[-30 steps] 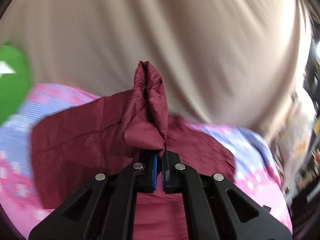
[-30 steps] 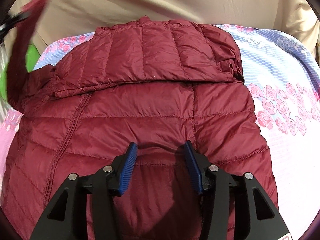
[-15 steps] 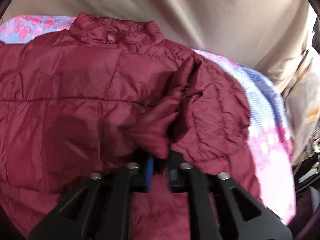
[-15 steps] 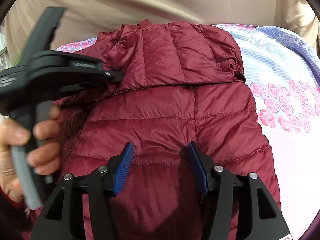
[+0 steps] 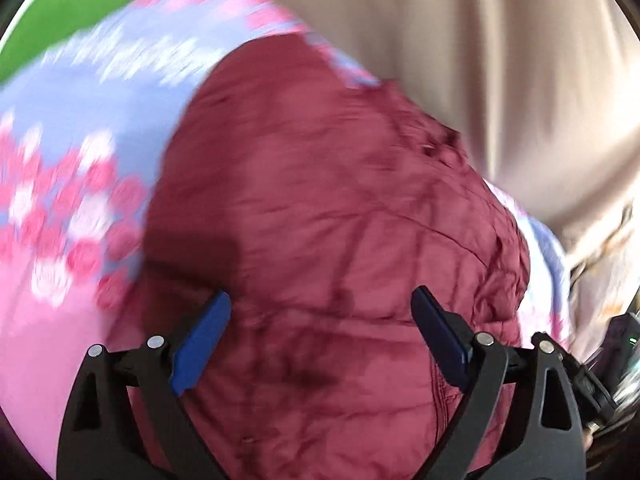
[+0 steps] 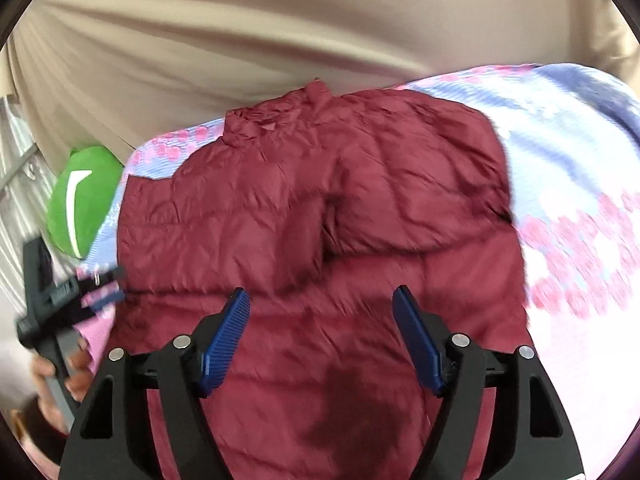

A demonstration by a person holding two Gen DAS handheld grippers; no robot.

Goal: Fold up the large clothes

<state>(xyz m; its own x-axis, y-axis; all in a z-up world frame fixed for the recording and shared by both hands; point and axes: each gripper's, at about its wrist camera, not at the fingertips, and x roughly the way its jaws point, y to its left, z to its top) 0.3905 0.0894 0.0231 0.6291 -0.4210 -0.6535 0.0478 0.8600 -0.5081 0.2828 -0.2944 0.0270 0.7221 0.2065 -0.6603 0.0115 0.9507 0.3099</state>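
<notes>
A dark red quilted jacket [image 6: 320,216] lies on the flowered bedspread [image 6: 568,184], collar [image 6: 260,124] at the far end and both sleeves folded in over its front. My left gripper [image 5: 320,312] hovers over the jacket [image 5: 340,220], its jaws opening wide with nothing between the blue pads. In the right wrist view the left gripper [image 6: 104,284] shows at the jacket's left edge, held by a hand [image 6: 52,376]. My right gripper [image 6: 322,304] hangs above the jacket's lower part, jaws opening, nothing pressed between them.
A beige curtain [image 6: 280,32] hangs behind the bed. A green cushion [image 6: 80,196] sits at the bed's far left corner. The pink and blue bedspread [image 5: 80,160] lies bare on both sides of the jacket. Cluttered dark items [image 5: 616,344] stand at the right edge.
The left gripper let go of the sleeve, which now lies across the jacket's front, opened wide and dropped to the jacket's left edge. The right gripper rose a little and spread its jaws wider.
</notes>
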